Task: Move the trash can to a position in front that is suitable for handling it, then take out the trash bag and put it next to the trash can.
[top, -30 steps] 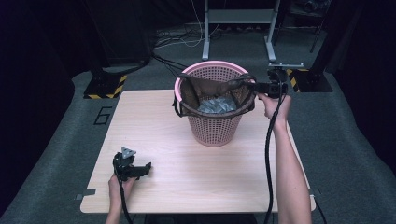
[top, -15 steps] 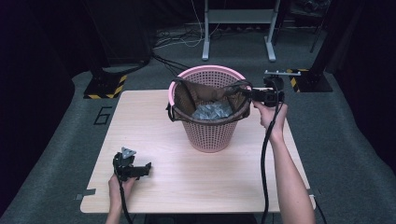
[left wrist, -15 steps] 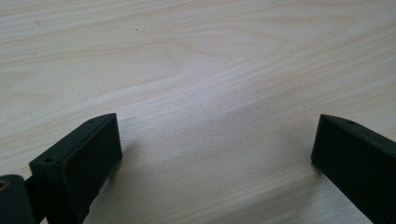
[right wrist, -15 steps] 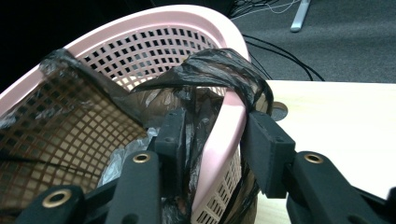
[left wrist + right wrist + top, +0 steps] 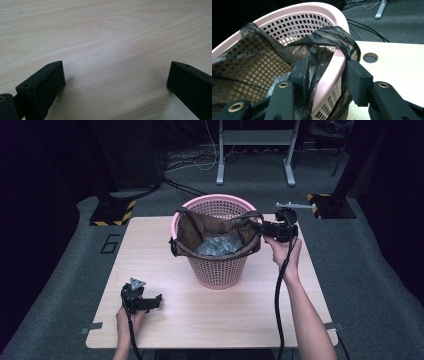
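Note:
A pink mesh basket (image 5: 217, 267) stands mid-table, lined with a dark bin bag (image 5: 220, 227) whose edge is folded over the rim. Grey crumpled material (image 5: 218, 245) lies inside. My right gripper (image 5: 257, 227) is at the basket's right rim. In the right gripper view the right gripper (image 5: 325, 72) straddles the pink rim (image 5: 337, 60) and the bag film (image 5: 332, 37), one jaw inside and one outside. Its jaws have just been opening and stand off the rim. My left gripper (image 5: 159, 299) rests on the table at the front left, open, with bare wood between the jaws of the left gripper (image 5: 115, 75).
The wooden table (image 5: 300, 320) has a round cable hole (image 5: 370, 57) near the basket. Behind the table are a metal stand (image 5: 255, 155), cables on the floor and hazard-striped bases (image 5: 112, 212).
The basket and my right gripper have shifted left and slightly toward the front. The left gripper has stayed put.

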{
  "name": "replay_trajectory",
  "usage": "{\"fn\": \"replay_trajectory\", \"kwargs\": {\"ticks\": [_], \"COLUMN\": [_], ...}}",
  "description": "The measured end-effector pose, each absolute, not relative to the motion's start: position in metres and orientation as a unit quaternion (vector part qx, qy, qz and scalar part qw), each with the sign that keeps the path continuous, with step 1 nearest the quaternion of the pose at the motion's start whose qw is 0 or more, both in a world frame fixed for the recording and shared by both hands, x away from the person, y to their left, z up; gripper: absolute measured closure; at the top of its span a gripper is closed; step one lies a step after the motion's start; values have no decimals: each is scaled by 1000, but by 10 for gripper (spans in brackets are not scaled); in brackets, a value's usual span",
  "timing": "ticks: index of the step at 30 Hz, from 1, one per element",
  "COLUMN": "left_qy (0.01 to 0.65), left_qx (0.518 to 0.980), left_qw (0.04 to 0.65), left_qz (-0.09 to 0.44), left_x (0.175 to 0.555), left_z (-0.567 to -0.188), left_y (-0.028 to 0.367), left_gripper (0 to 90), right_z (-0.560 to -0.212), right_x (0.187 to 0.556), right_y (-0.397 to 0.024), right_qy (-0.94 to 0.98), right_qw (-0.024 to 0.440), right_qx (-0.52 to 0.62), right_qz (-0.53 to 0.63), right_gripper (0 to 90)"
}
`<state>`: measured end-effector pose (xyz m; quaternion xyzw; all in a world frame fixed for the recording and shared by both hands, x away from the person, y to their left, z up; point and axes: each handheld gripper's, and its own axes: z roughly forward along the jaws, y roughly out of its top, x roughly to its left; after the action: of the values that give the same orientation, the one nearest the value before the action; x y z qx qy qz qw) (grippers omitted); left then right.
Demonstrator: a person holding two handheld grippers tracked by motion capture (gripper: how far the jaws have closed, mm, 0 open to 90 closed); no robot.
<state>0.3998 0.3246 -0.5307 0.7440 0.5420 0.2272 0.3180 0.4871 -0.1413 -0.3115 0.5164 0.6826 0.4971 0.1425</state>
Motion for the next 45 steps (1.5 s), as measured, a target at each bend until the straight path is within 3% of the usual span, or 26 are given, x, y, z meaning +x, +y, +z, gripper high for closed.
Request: {"fn": "replay_trajectory", "kwargs": {"ticks": [13, 17, 18, 23, 27, 32, 45], "left_qy": [543, 542, 543, 552, 567, 545, 509], "left_qx": [743, 743, 743, 737, 726, 760, 790], "left_qw": [319, 318, 318, 316, 308, 293, 316], "left_qz": [227, 228, 228, 231, 236, 199, 129], "left_x": [400, 400, 400, 399, 397, 401, 428], "left_z": [-531, -531, -531, -531, -530, -524, -477], "left_y": [324, 325, 325, 323, 318, 321, 326], "left_gripper": [14, 14, 14, 14, 13, 5, 33], "right_z": [-312, -311, -310, -303, -298, -295, -284], "right_x": [475, 475, 474, 468, 464, 465, 471], "right_y": [-129, -128, -130, -140, -146, -150, -150], "right_qy": [699, 703, 701, 713, 725, 736, 753], "right_qw": [133, 142, 143, 168, 194, 199, 209], "right_qx": [494, 490, 490, 479, 468, 461, 449], "right_qz": [500, 496, 499, 483, 467, 454, 433], "right_gripper": [497, 193, 151, 98, 85, 94, 119]}}
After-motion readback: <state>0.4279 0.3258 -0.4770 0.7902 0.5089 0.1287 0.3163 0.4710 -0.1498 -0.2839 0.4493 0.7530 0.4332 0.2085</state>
